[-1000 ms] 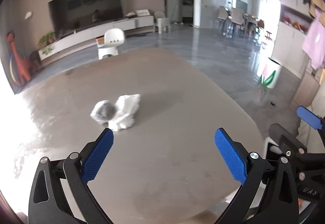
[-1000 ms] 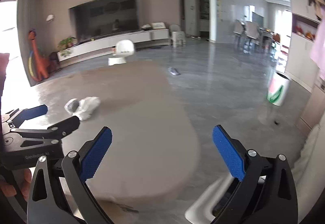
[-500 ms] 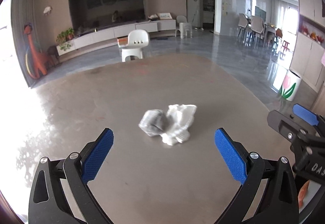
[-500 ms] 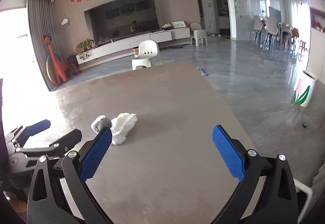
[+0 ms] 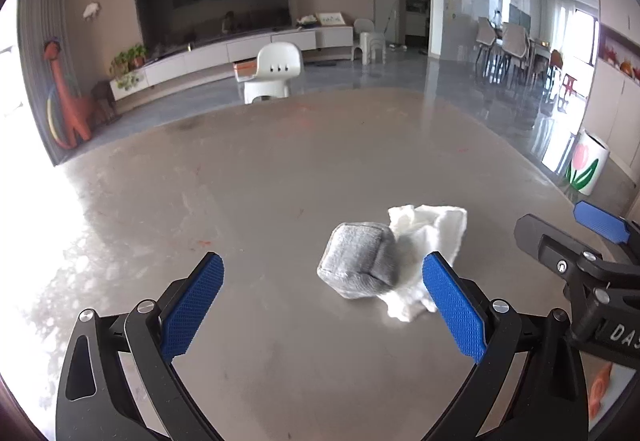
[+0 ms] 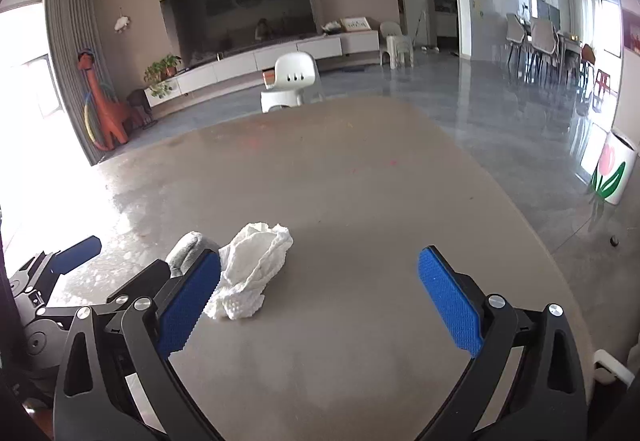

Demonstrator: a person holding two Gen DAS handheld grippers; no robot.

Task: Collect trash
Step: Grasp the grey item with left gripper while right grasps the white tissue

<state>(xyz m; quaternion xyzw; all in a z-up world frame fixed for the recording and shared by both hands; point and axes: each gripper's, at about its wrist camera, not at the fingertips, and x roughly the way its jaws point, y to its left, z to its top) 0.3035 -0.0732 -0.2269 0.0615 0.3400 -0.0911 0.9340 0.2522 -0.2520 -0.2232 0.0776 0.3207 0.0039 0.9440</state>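
L gripper (image 5: 320, 297) is hovering low over the table (image 5: 280, 169), jaws spread wide, gripping nothing. Its R blue pad (image 5: 452, 309) is sitting just in front of the white crumpled tissue (image 5: 428, 233), overlapping it in L wrist view; contact can't be told. R gripper (image 6: 320, 293) is also standing wide open w/ nothing between its pads. Its L pad (image 6: 188, 305) is just beside the tissue (image 6: 256, 273).

Landmark = tissue. The tissue is lying on the table, long axis running from near-L to far-R in R wrist view, wider bunched end pointing away from the grippers. Grey wadded lump (image 5: 360, 261) is touching the tissue's L side; in R wrist view it (image 6: 190, 247) is partly hidden behind the R gripper's L pad.

Beyond the tissue, past the table's far edge, a white chair (image 6: 294, 75) is standing. Well to the R of the tissue, on the floor, a tulip-print bin (image 6: 610, 171) is standing upright.
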